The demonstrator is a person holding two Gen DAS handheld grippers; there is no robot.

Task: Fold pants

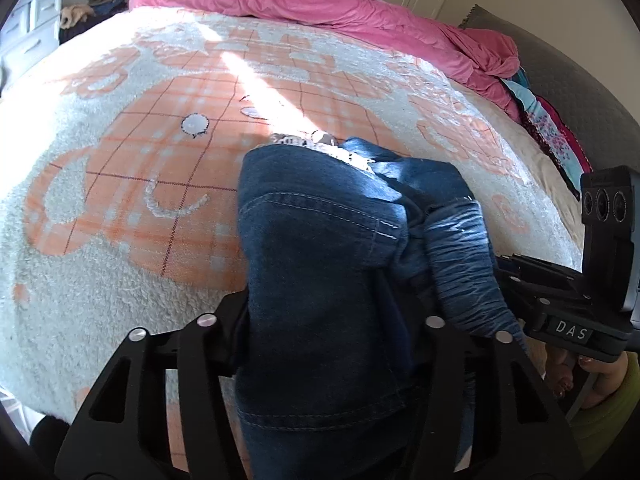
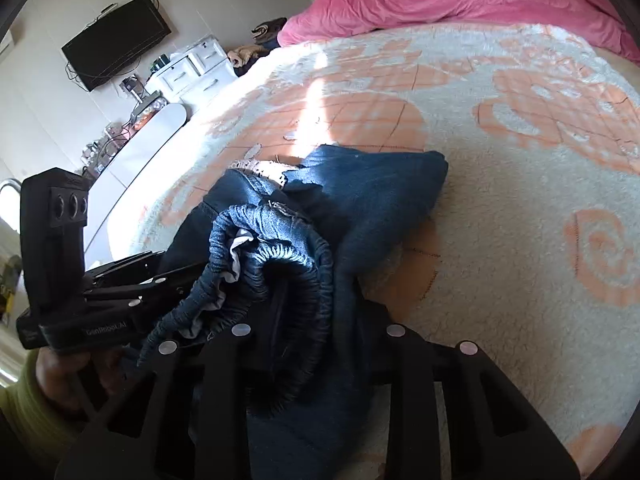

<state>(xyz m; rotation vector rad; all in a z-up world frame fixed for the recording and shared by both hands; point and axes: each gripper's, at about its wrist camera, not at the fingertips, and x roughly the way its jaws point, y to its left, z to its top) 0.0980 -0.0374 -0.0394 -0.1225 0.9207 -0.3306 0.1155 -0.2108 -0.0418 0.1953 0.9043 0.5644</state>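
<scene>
Bed blanket (image 1: pixel 120 208) | jeans (image 1: pixel 320 264) bunched, dark denim | left claw (image 1: pixel 320 344), right claw (image 2: pixel 316 344) clamped on jeans

My left gripper (image 1: pixel 320 344) clamps the bunched blue jeans (image 1: pixel 320 240) over the orange-and-white blanket (image 1: pixel 120 160). I see the right gripper (image 1: pixel 516 268) gripping their elastic waistband beside it.

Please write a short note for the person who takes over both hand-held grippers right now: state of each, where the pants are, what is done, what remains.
Left hand-held gripper: shut on the jeans, at a leg seam.
Right hand-held gripper: shut on the jeans at the elastic waistband.
The jeans are bunched, partly lifted, the rest lying on the orange-and-white blanket.
Done: both grasps. Left: spread flat, then fold; no neat fold visible yet.
</scene>
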